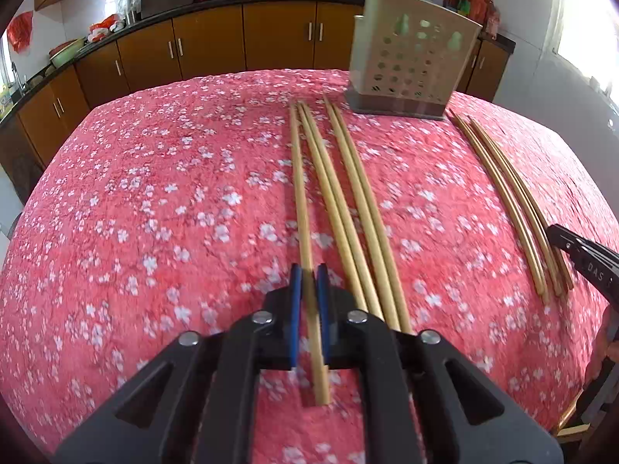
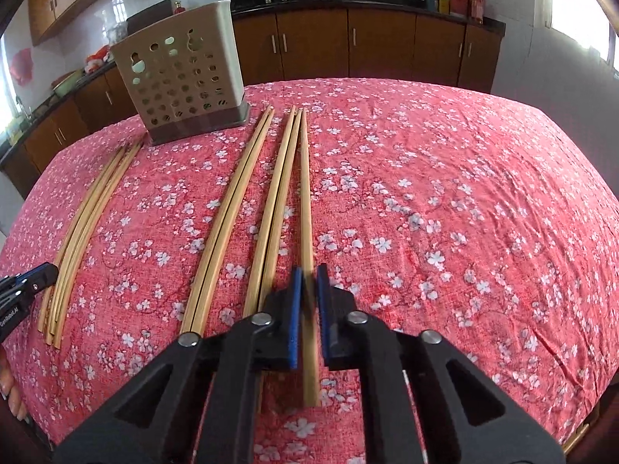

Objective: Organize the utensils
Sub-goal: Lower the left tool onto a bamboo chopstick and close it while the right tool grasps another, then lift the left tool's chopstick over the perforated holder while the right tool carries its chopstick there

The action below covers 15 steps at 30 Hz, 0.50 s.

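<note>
The left gripper [image 1: 309, 282] has its jaws closed on the leftmost bamboo chopstick [image 1: 301, 201] near its near end, and the right gripper [image 2: 309, 282] has its jaws closed on the rightmost chopstick [image 2: 306, 201]; both sticks lie on the floral-clothed tabletop [image 1: 154, 193]. The other chopsticks [image 1: 348, 193] lie in loose rows. The perforated holder [image 1: 410, 54] at the far side shows none above its rim, so sorting has barely begun. One gripper reads "DAS", the other "GenRobot.AI".

Both wrist views look down close, sharing the utensil holder [image 1: 414, 58].
</note>
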Each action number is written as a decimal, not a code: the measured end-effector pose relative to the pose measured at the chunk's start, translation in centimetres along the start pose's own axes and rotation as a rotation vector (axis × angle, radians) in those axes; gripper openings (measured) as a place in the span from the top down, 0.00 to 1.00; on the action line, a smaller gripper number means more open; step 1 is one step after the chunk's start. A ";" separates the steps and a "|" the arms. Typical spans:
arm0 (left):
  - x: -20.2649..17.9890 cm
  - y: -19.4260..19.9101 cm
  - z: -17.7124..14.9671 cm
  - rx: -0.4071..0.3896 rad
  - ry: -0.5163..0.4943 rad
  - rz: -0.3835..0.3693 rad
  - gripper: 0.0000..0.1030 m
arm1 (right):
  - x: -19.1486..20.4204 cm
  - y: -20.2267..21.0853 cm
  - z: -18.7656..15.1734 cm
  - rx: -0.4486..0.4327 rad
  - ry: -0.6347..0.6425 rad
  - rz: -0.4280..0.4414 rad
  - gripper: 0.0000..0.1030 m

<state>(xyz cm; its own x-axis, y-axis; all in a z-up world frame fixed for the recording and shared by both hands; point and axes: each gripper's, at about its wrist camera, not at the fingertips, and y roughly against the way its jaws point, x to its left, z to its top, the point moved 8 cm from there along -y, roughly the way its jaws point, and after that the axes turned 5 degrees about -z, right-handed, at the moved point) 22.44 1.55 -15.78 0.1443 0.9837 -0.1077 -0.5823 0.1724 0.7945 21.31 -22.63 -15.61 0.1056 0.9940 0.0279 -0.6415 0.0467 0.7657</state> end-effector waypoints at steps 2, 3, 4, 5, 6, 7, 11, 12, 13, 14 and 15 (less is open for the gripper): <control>0.8 -0.3 0.6 0.000 0.014 0.001 0.92 | -0.3 -0.4 0.5 0.003 -0.008 0.004 0.93; 1.3 -0.5 1.0 -0.003 0.018 0.011 0.92 | -0.3 -0.6 0.8 0.004 -0.015 0.008 0.93; 1.8 -0.8 1.3 -0.006 0.023 0.017 0.92 | -0.6 -0.9 1.1 0.005 -0.019 0.003 0.93; 2.4 -1.0 1.7 -0.007 0.031 0.026 0.92 | -0.9 -1.1 1.5 0.003 -0.022 -0.007 0.93; 2.8 -1.1 1.9 -0.009 0.036 0.032 0.92 | -1.2 -1.4 1.8 0.005 -0.025 -0.013 0.93; 3.3 -1.3 2.2 -0.011 0.041 0.042 0.92 | -1.3 -1.6 2.0 0.007 -0.028 -0.017 0.93; 4.8 -1.8 3.1 -0.026 0.058 0.043 0.92 | -2.2 -2.4 3.0 0.004 -0.046 -0.026 0.93; 4.9 -1.8 3.1 -0.028 0.063 0.033 0.92 | -2.3 -2.4 3.0 0.004 -0.047 -0.022 0.93; 5.0 -1.6 3.0 -0.030 0.065 0.027 0.92 | -2.3 -2.4 3.0 0.005 -0.046 -0.018 0.93; 5.0 -1.4 2.9 -0.033 0.065 0.023 0.91 | -2.3 -2.4 2.9 0.005 -0.044 -0.017 0.92; 4.9 -1.3 2.7 -0.035 0.061 0.019 0.91 | -2.3 -2.3 2.7 0.005 -0.042 -0.015 0.92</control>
<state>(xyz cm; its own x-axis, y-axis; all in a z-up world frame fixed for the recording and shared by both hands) 26.08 6.05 -15.73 0.0842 0.9880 -0.1295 -0.6120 0.1539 0.7758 24.60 -25.31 -15.66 0.1473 0.9881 0.0434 -0.6355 0.0609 0.7697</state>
